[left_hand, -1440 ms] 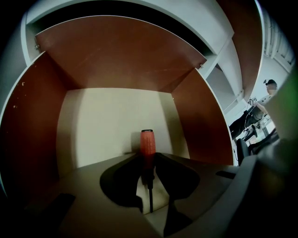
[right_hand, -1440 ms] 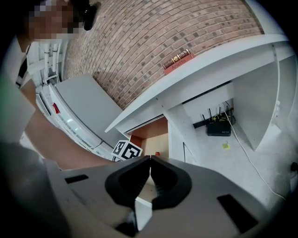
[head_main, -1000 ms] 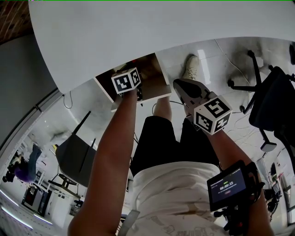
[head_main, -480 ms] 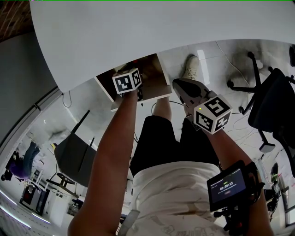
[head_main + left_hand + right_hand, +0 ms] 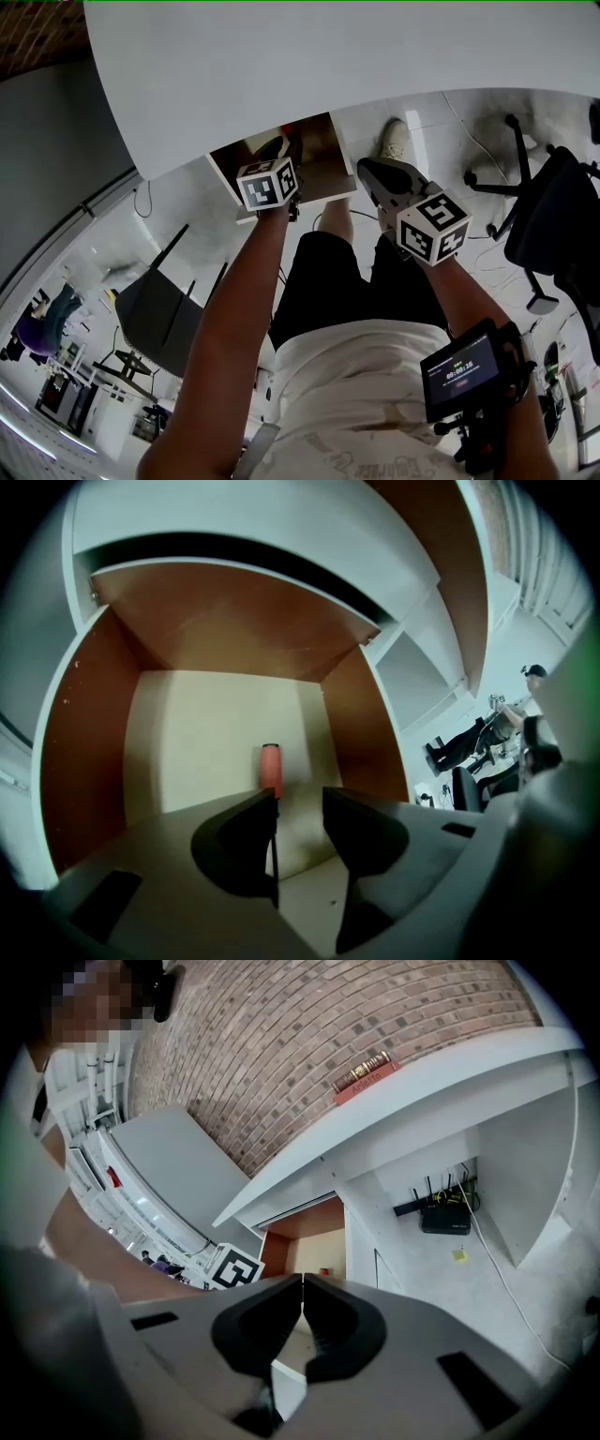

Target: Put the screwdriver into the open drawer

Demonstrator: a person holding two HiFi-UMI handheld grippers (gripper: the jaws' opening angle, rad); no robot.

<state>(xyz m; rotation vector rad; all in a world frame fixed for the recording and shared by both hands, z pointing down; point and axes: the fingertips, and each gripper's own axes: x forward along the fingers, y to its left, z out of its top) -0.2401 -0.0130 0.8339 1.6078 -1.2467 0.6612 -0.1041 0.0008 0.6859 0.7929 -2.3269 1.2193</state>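
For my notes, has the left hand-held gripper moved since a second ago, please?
Yes. The left hand-held gripper has drawn back from inside the drawer to its front edge; its jaws have just been opening, the screwdriver lying loose below.

Right claw (image 5: pixel 303 1284) closed, apparently empty.

Your drawer (image 5: pixel 89 752) has matt wood walls; the screwdriver (image 5: pixel 271 766) handle looks smooth plastic, the surface (image 5: pixel 281 66) smooth, matt.

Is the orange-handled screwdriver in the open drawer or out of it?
In. The orange-handled screwdriver lies on the pale floor of the brown-walled drawer, beyond the left gripper, whose jaws have just been opening and grip nothing.
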